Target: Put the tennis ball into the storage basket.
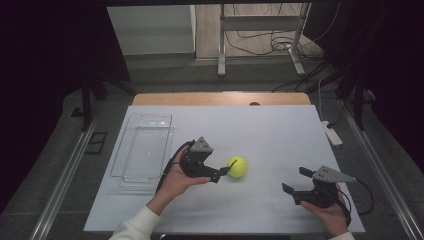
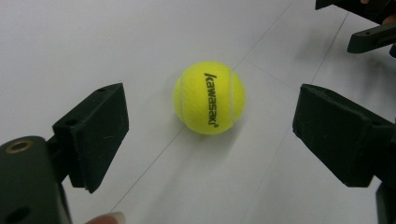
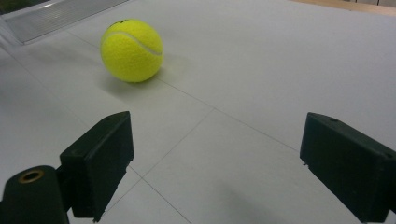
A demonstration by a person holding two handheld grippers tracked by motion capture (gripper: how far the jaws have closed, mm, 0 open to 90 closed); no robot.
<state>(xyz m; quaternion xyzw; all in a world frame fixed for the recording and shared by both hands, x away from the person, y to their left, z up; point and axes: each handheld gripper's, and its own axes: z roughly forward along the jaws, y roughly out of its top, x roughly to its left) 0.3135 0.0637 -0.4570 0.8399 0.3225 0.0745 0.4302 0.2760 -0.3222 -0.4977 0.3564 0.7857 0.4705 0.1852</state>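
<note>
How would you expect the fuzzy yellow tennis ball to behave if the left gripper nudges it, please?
The fuzzy yellow tennis ball is round and lies free on the flat white table, so it probably rolls. Its felt likely grips well between the left gripper's open jaws.

"kawasaki" in black, tennis ball [image 2: 209,98]

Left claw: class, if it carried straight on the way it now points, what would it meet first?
Most likely the tennis ball, which lies on the table dead ahead of the open left claw, not yet between its jaws.

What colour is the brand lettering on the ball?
Black, on the yellow felt tennis ball; clearest in the left gripper view.
</note>
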